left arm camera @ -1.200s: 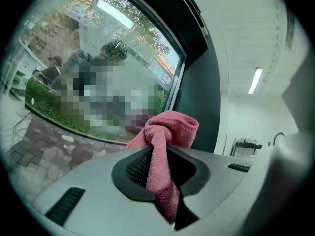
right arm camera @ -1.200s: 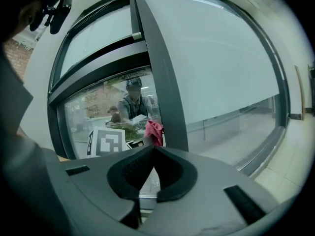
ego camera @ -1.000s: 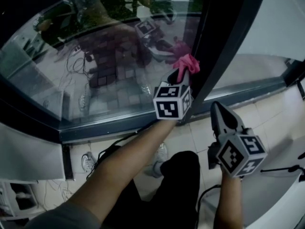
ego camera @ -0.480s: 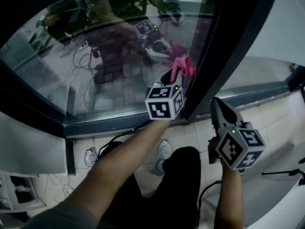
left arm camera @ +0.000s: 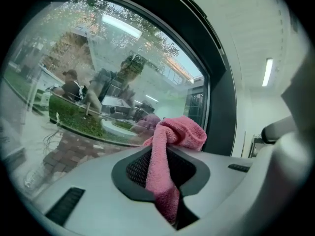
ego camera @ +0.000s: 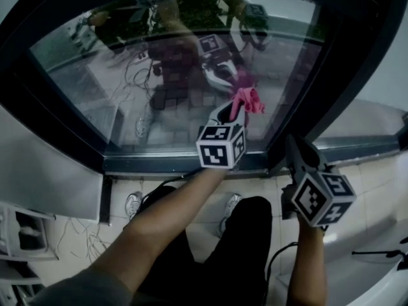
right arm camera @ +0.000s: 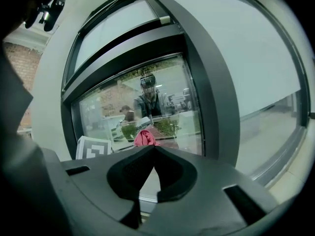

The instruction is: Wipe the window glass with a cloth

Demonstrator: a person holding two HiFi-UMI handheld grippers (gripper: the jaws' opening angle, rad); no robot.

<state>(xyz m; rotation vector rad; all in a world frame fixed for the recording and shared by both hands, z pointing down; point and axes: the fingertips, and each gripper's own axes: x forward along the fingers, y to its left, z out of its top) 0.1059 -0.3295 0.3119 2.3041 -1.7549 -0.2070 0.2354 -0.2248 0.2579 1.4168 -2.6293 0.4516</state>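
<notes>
A pink cloth (ego camera: 247, 101) is pinched in my left gripper (ego camera: 234, 109), which is shut on it and holds it up against the lower right part of the window glass (ego camera: 172, 75). In the left gripper view the cloth (left arm camera: 170, 146) bunches over the jaw tips, with the glass (left arm camera: 98, 82) right behind it. My right gripper (ego camera: 294, 144) is shut and holds nothing; it hangs lower, to the right, in front of the dark frame. From the right gripper view I see the cloth (right arm camera: 145, 138) beyond my right gripper (right arm camera: 154, 148).
A dark window frame (ego camera: 191, 164) runs under the glass and a thick mullion (ego camera: 338, 94) rises on the right. The glass reflects a person and both grippers. Cables and shoes (ego camera: 132, 204) lie on the tiled floor; white shelving (ego camera: 22, 234) stands at lower left.
The head view has swung to take in more of the window. The left gripper with the cloth now sits farther left of the right mullion. The right gripper has hardly moved.
</notes>
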